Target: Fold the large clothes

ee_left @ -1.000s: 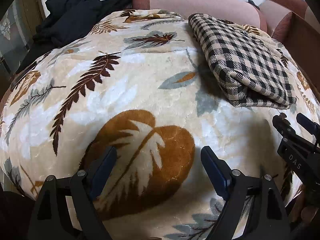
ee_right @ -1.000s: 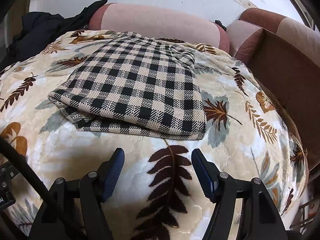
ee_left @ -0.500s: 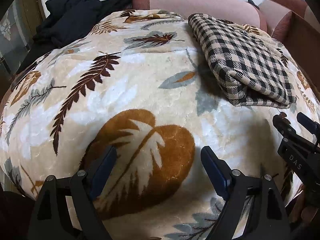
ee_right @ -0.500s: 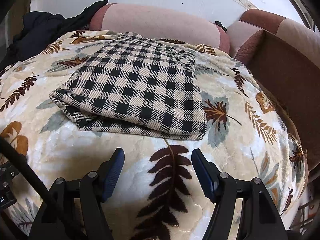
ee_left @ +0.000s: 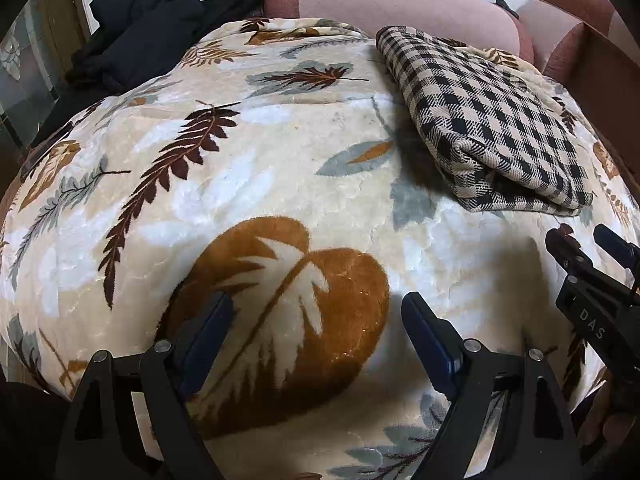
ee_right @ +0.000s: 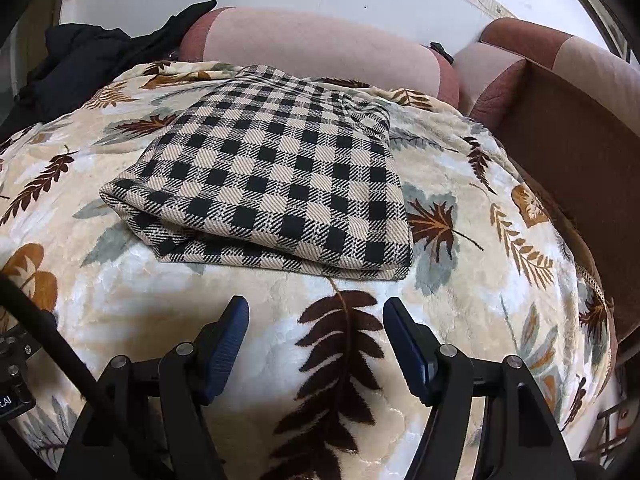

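Garment, checked and folded, lay just beyond the right gripper, far-right of the left gripper; both gaped wide, empty.

Occlusions and frame cut-offs

The lower frame edge is cutting off the bases of the left tongs and the right tongs in their own views. The right edge is cropping the right tongs in the left wrist view. The checked cloth is hiding its inner folded layers and the blanket beneath. The dark garment is running out of view at the left edge, shape indistinct.
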Motion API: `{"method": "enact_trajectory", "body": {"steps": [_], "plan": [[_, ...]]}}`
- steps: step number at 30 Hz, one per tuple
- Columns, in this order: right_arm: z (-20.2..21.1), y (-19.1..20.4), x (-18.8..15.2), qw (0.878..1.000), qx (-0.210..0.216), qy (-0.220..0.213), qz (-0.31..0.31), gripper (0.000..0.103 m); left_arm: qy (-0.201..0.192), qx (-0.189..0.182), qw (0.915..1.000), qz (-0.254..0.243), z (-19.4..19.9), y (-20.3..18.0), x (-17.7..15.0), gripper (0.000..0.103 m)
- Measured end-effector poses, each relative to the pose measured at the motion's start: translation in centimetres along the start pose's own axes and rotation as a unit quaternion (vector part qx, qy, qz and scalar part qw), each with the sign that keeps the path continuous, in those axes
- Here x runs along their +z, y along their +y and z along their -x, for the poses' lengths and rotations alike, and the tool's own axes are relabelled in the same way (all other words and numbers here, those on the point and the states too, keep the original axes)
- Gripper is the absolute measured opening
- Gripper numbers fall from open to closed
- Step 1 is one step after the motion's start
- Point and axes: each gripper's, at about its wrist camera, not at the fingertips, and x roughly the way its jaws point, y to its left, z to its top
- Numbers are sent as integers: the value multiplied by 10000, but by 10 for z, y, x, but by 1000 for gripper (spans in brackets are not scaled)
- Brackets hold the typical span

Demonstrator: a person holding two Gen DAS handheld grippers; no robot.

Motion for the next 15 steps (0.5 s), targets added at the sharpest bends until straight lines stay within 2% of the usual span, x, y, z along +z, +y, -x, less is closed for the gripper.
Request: {"method": "enact_trajectory", "body": {"steps": [15], "plan": [[2,-1,1,10000,13,-22,10,74,-109,55,9999,-69,-4,-1,-1,85]]}}
